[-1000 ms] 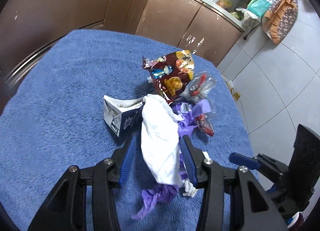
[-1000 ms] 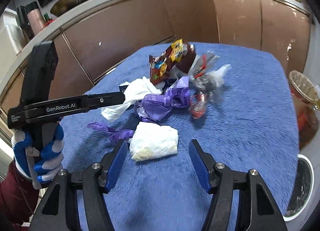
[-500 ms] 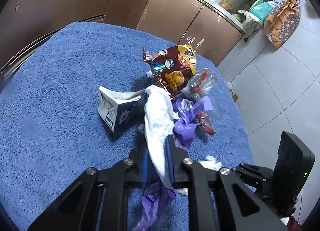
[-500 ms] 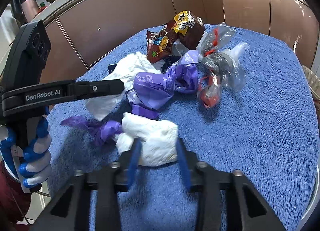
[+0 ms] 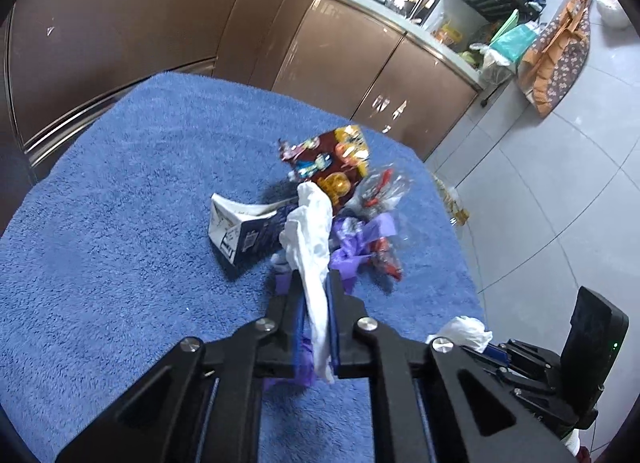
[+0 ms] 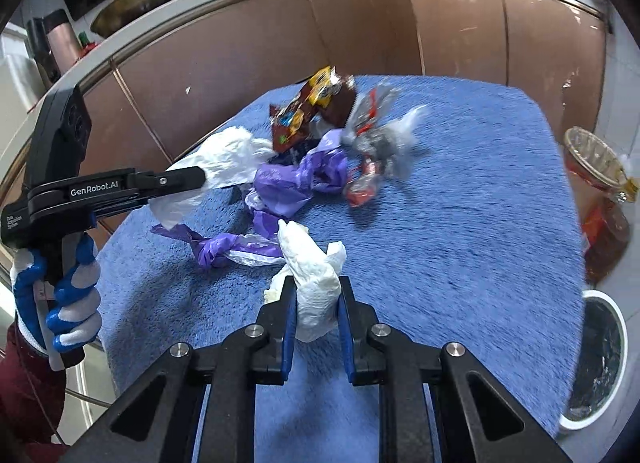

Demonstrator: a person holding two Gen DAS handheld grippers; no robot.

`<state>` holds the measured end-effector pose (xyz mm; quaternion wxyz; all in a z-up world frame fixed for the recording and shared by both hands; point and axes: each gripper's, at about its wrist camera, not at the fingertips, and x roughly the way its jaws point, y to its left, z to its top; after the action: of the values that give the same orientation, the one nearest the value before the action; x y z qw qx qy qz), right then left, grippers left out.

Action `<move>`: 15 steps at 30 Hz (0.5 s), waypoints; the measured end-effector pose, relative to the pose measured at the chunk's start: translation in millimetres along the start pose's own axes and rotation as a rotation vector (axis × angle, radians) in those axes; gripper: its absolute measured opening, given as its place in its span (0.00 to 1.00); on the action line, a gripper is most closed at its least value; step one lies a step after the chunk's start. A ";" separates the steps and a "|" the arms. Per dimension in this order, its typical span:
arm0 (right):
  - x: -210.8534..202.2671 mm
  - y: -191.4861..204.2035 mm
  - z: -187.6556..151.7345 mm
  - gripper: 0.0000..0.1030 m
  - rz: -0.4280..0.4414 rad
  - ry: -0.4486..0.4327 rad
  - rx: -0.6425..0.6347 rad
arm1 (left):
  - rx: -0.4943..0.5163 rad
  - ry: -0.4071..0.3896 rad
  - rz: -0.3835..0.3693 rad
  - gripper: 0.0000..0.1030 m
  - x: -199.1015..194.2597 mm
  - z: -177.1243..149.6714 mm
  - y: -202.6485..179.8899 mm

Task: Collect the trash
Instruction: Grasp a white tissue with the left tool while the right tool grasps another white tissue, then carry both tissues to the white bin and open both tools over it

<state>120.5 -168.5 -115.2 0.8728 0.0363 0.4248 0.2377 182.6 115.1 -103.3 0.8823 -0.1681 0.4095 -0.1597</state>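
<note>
A trash pile lies on the blue-towelled table (image 5: 120, 223). My left gripper (image 5: 314, 291) is shut on a white plastic bag (image 5: 310, 223) and holds it above the towel; it also shows in the right wrist view (image 6: 224, 159). My right gripper (image 6: 316, 295) is shut on a crumpled white tissue (image 6: 316, 271), lifted off the towel. A brown snack wrapper (image 6: 312, 107), a clear wrapper with red print (image 6: 372, 131), purple plastic bags (image 6: 292, 179) and a small navy-and-white carton (image 5: 240, 227) lie in the pile.
A white-rimmed trash bin (image 6: 600, 355) stands on the floor at the table's right. A second bin with a clear liner (image 6: 596, 167) stands beyond it. Brown kitchen cabinets (image 5: 340, 59) ring the table's far side. Tiled floor (image 5: 560, 183) lies to the right.
Both grippers closed: the left on the white bag, the right on the tissue. Both have since risen, lifting their pieces off the towel.
</note>
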 end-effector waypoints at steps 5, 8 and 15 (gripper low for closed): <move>-32.4 -0.3 3.6 0.17 -0.039 -0.057 0.019 | 0.012 -0.038 -0.006 0.09 -20.7 -0.5 -13.4; -55.7 -10.0 -2.4 0.17 -0.065 -0.094 0.052 | 0.022 -0.054 -0.004 0.09 -33.8 -2.3 -18.3; -103.3 -34.0 -26.2 0.17 -0.117 -0.181 0.144 | 0.062 -0.083 -0.005 0.09 -61.9 -7.1 -41.4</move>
<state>59.4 -248.2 -66.1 0.9150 0.0951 0.3618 0.1509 133.1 103.0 -48.6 0.9031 -0.1480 0.3668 -0.1675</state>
